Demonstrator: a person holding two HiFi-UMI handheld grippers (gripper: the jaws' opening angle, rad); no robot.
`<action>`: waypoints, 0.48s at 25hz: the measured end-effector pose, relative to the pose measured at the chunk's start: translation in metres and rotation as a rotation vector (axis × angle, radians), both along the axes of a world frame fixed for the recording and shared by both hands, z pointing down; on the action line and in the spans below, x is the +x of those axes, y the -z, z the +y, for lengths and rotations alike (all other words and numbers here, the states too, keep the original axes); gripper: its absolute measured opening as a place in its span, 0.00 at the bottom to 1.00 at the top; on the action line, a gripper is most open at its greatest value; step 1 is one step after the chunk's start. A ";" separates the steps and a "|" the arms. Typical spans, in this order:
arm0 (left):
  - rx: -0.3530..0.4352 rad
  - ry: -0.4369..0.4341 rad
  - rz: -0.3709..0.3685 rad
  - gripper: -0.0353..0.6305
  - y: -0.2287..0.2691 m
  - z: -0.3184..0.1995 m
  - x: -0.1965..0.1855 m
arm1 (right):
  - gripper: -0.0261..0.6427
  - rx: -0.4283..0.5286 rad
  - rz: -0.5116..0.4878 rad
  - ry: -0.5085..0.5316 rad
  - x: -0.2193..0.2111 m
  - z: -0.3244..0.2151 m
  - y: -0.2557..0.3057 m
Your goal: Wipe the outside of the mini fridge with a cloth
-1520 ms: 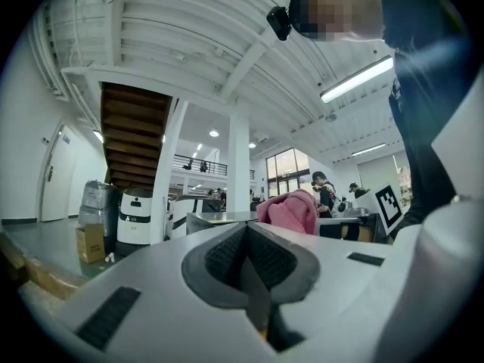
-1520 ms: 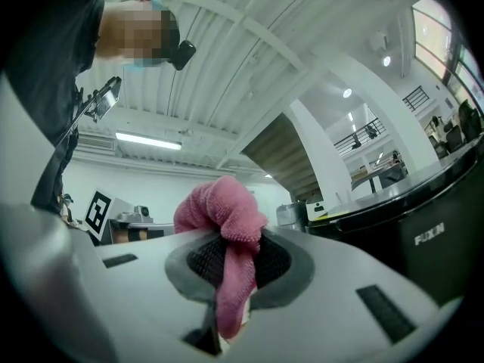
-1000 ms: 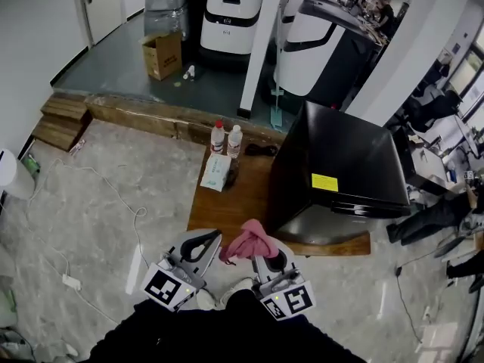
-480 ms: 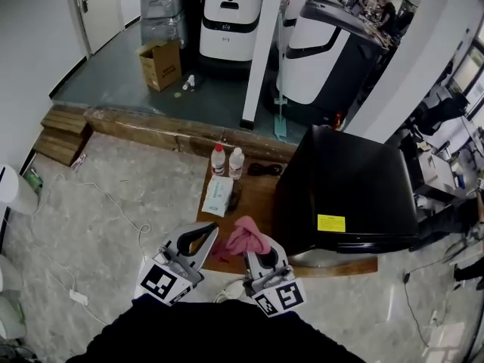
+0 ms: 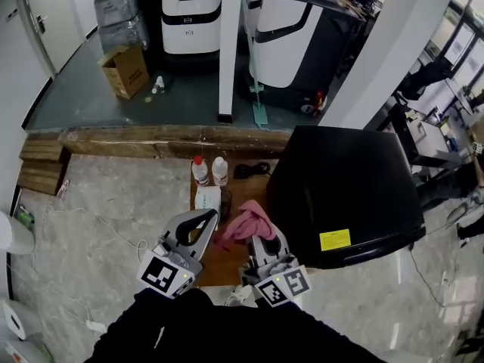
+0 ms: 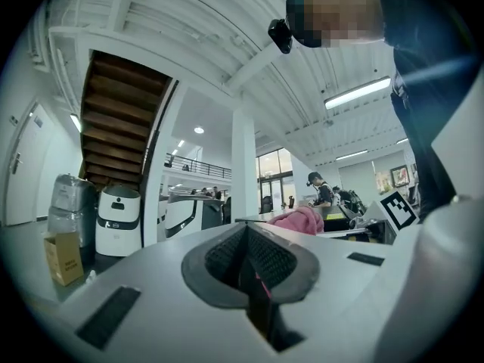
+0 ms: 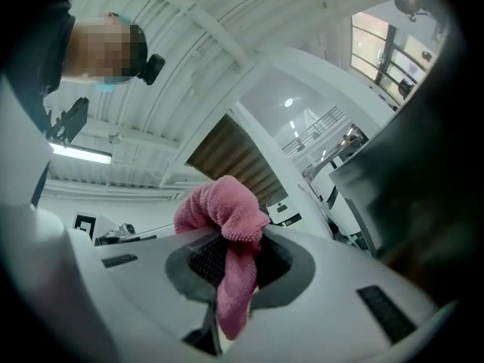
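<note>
Tongs, head view: left tongs over the near left edge of the wooden tabletop. Right tongs are alongside, pinching a pink cloth. The cloth is held just beside the left side of the black mini fridge, which fills the tabletop's right side. Two bottles stand at the far edge.

Left gripper view: left tongs pressed together, nothing held.

Right gripper view: right tongs clamped on the cloth, which is bunched above the pads with a tail hanging below. Mini fridge dark at right.
</note>
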State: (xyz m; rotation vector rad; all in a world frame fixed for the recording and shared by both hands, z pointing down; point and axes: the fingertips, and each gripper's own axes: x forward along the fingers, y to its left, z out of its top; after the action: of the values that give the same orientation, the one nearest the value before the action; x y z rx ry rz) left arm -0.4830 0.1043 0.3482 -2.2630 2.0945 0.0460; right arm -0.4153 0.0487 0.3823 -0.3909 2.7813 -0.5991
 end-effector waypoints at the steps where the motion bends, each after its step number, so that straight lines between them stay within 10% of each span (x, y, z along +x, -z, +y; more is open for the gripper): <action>1: 0.004 -0.029 0.003 0.06 -0.001 -0.012 -0.008 | 0.11 -0.023 -0.009 -0.030 -0.006 -0.011 -0.002; 12: -0.013 -0.360 -0.001 0.06 0.000 -0.127 -0.056 | 0.11 -0.247 -0.160 -0.446 -0.046 -0.132 -0.006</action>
State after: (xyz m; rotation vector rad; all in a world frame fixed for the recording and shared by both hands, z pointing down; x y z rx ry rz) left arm -0.5390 -0.0228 0.3479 -2.6138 1.6637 0.0468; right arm -0.4613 -0.0828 0.3883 -0.9375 2.3604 -0.8170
